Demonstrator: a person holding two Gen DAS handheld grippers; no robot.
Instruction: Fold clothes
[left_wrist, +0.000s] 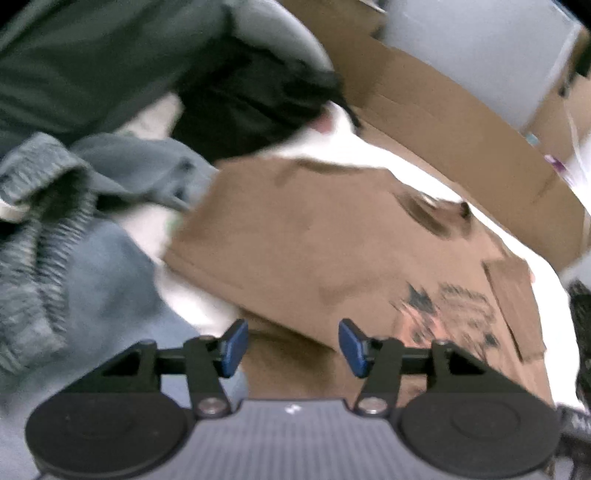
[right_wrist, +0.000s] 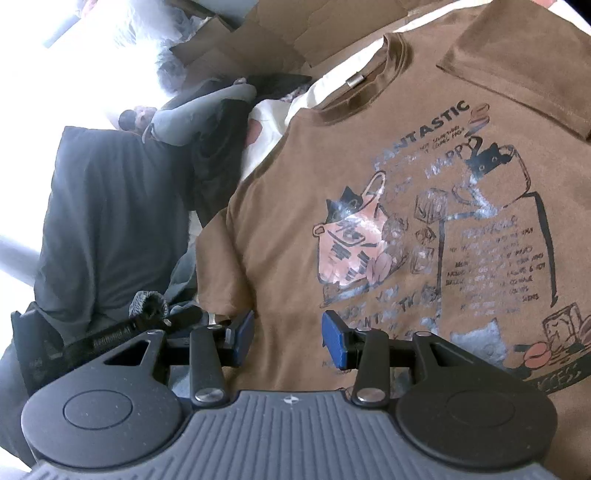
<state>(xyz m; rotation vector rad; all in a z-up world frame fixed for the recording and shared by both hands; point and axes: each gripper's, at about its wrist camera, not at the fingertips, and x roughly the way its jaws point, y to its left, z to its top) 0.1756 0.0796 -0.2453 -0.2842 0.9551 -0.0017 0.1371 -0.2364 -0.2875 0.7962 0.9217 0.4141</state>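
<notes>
Both the left gripper (left_wrist: 293, 343) and right gripper (right_wrist: 288, 339) are held apart, empty, above the brown T-shirt (right_wrist: 388, 221), spread print-up (one side seemingly folded). Next, an edge must be pinched.

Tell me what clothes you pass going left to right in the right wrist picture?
Dark grey garment → brown T-shirt with its cartoon print.
</notes>
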